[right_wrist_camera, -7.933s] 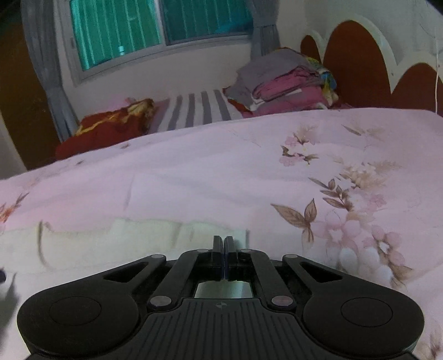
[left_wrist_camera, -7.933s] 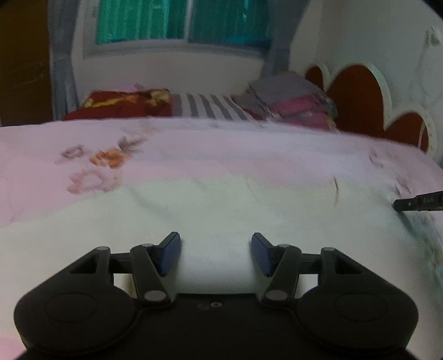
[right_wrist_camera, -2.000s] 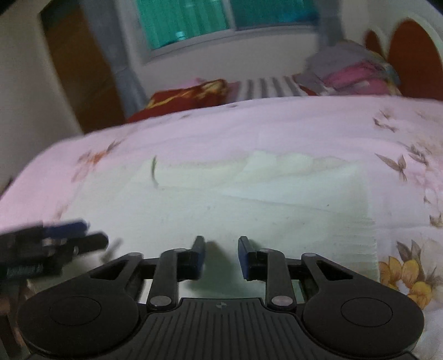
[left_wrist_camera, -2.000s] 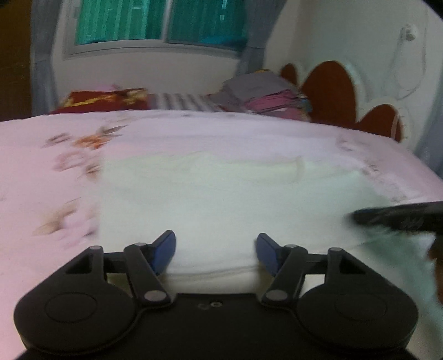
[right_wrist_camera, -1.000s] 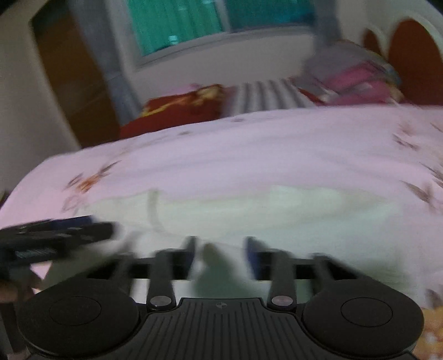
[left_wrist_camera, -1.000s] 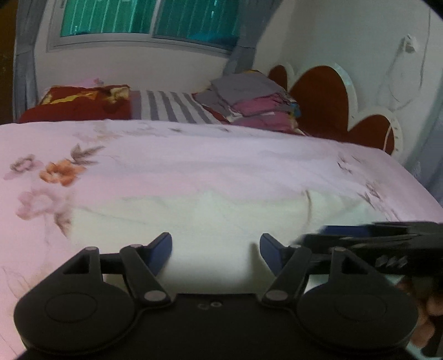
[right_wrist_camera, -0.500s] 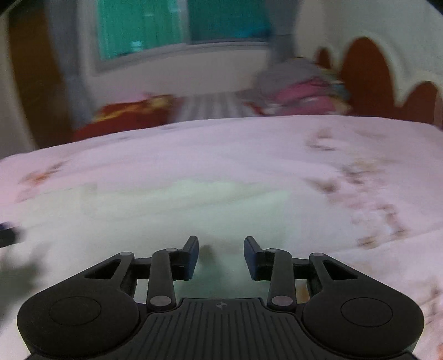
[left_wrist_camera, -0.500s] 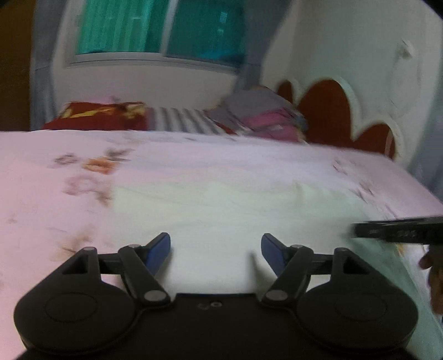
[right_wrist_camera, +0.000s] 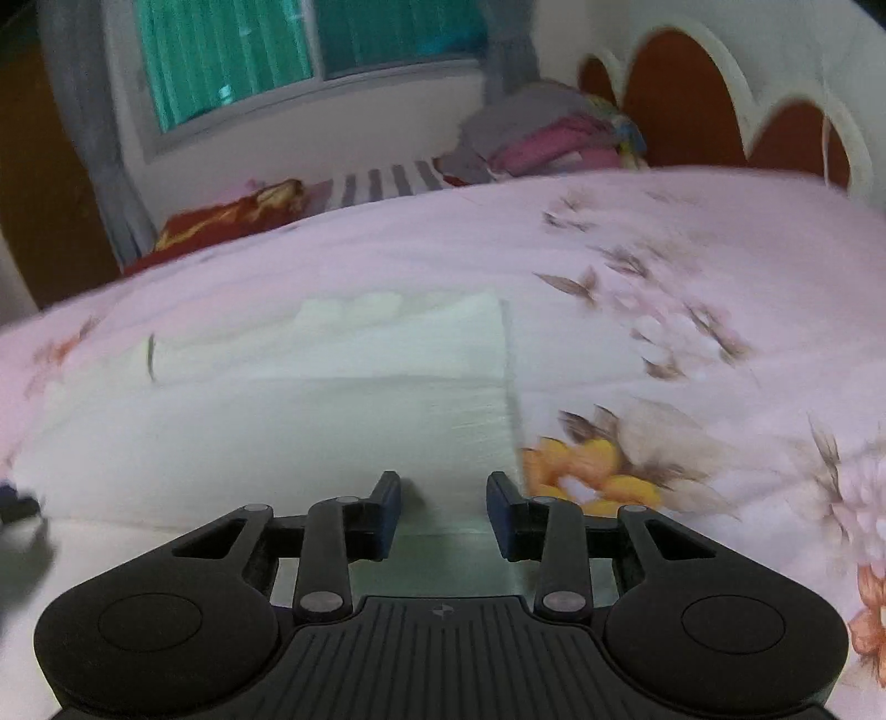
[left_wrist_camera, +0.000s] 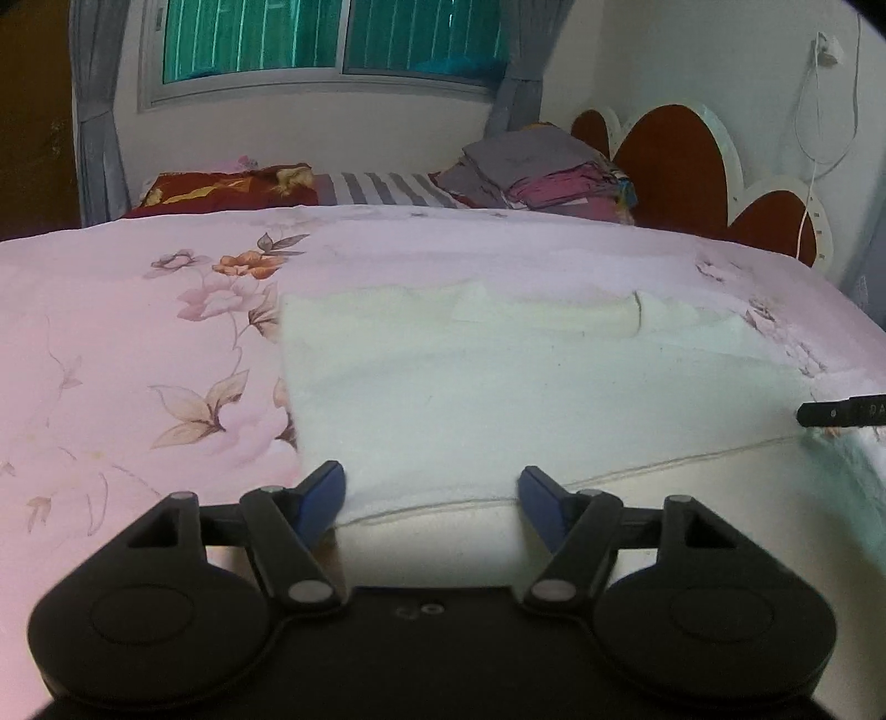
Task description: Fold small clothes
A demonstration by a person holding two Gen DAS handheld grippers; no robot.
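A pale cream garment [left_wrist_camera: 498, 382] lies flat on the pink floral bedspread [left_wrist_camera: 127, 343], with a folded edge running across its near part. My left gripper [left_wrist_camera: 432, 498] is open and empty, low over the garment's near left corner. In the right wrist view the same garment [right_wrist_camera: 310, 399] lies spread with its right edge straight. My right gripper [right_wrist_camera: 443, 507] is open and empty over the garment's near right corner. The tip of the right gripper [left_wrist_camera: 841, 412] shows at the right edge of the left wrist view. A dark bit of the left gripper [right_wrist_camera: 16, 507] shows at the far left.
A stack of folded clothes [left_wrist_camera: 542, 171] sits at the head of the bed beside a striped pillow [left_wrist_camera: 382, 188] and a red pillow [left_wrist_camera: 221, 188]. A red and white headboard [left_wrist_camera: 681, 160] stands at the right. A window [left_wrist_camera: 332, 39] is behind.
Both grippers stay open and have shifted back toward the garment's near edge; the left now sits at its near left corner and the right at its near right corner.
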